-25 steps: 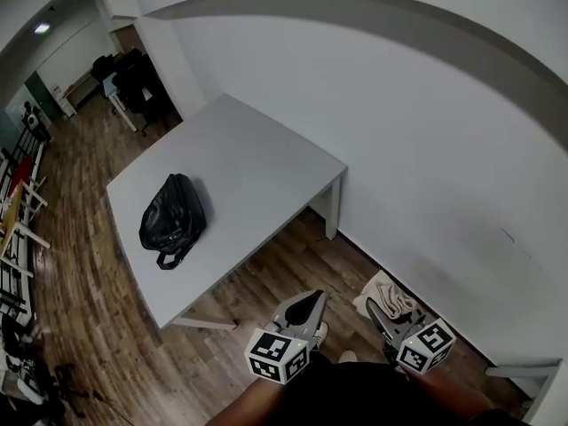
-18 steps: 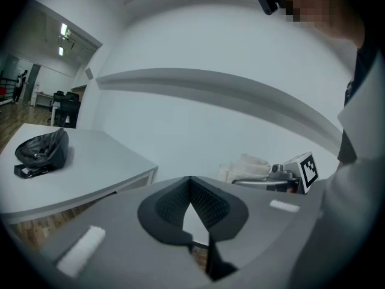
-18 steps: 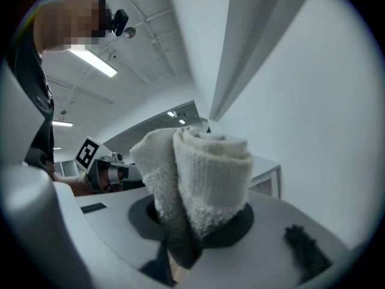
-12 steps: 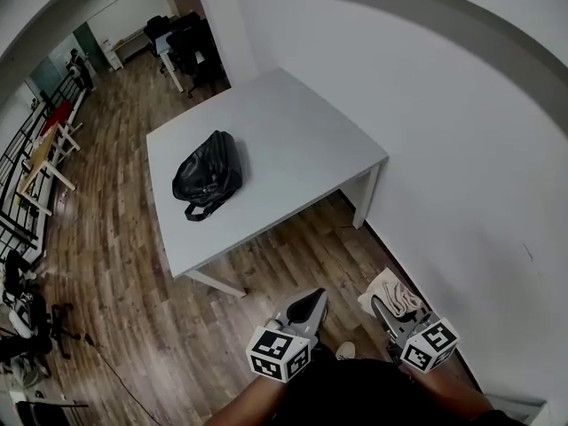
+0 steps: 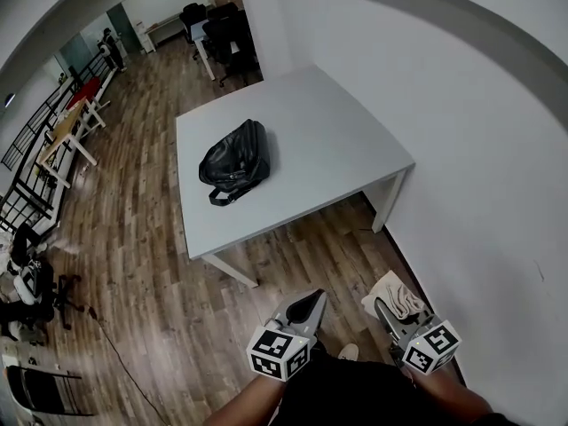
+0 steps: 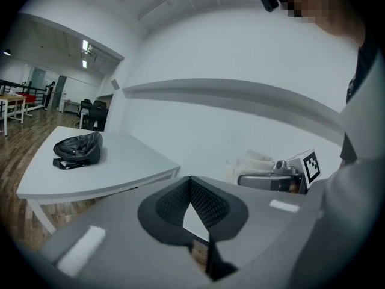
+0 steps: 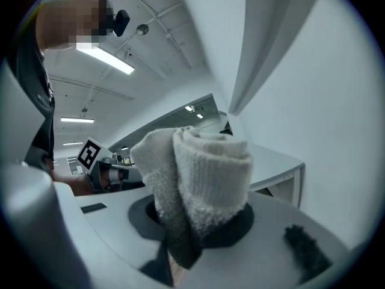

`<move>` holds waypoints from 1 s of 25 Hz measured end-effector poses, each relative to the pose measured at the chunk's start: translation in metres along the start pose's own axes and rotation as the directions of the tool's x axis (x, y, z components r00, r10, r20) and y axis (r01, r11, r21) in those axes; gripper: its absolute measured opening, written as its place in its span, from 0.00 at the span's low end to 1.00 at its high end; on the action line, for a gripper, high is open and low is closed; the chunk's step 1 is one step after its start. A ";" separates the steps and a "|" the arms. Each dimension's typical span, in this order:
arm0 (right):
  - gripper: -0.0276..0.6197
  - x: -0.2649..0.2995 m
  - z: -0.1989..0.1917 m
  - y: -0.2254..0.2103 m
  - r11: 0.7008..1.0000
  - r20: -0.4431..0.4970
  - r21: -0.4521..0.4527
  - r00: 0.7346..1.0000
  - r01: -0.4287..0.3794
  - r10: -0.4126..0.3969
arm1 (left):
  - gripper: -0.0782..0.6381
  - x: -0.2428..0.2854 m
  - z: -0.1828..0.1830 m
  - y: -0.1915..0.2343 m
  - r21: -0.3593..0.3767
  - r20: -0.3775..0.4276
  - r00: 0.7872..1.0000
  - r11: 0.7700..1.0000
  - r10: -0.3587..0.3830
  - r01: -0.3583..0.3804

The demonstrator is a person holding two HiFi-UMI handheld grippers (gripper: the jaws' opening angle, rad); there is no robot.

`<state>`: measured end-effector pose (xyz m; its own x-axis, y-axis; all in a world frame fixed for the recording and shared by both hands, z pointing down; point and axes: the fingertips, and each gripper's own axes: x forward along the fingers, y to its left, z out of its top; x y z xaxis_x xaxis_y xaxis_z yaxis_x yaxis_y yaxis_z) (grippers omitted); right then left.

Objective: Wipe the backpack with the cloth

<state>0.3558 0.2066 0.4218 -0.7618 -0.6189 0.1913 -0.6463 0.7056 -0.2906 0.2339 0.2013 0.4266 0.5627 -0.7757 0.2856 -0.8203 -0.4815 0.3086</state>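
A black backpack [image 5: 235, 161] lies on the left part of a white table [image 5: 328, 149], some way ahead of me; it also shows small in the left gripper view as the backpack [image 6: 78, 150]. My right gripper [image 5: 382, 310] is held low near my body, shut on a folded cream cloth [image 5: 396, 294]. That cloth [image 7: 198, 179] fills the right gripper view, bunched between the jaws. My left gripper [image 5: 309, 304] is beside it, jaws shut with nothing in them. Both grippers are well short of the table.
A white wall [image 5: 461, 122] runs along the right side. Wood floor [image 5: 160, 273] lies between me and the table. Desks with black chairs [image 5: 213, 25] stand at the far end, and metal racks [image 5: 53, 140] line the left.
The view has shifted: table and backpack now sit further right and more central in the head view, and more of the room at left shows. Both grippers stay held low, the cloth still gripped.
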 end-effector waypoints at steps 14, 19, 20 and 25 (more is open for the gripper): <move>0.17 0.060 0.003 0.021 0.992 -0.026 -0.040 0.993 -0.118 0.117 | 0.12 -0.028 0.008 0.062 -0.019 0.046 0.988 0.988 0.151 -0.150; 0.17 0.087 -0.001 0.027 0.988 -0.046 -0.040 0.988 -0.148 0.146 | 0.12 -0.036 0.009 0.087 -0.032 0.053 0.981 0.982 0.187 -0.186; 0.17 0.092 -0.001 0.028 0.987 -0.049 -0.042 0.987 -0.155 0.153 | 0.12 -0.038 0.009 0.092 -0.036 0.053 0.979 0.980 0.197 -0.195; 0.17 0.120 -0.002 0.037 0.981 -0.070 -0.046 0.980 -0.189 0.186 | 0.12 -0.048 0.010 0.118 -0.054 0.058 0.970 0.971 0.235 -0.232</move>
<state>0.2409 0.1591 0.4361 -0.8697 -0.4516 0.1991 -0.4921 0.8250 -0.2779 0.1097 0.1777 0.4406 0.3477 -0.8893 0.2972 -0.9217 -0.2659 0.2825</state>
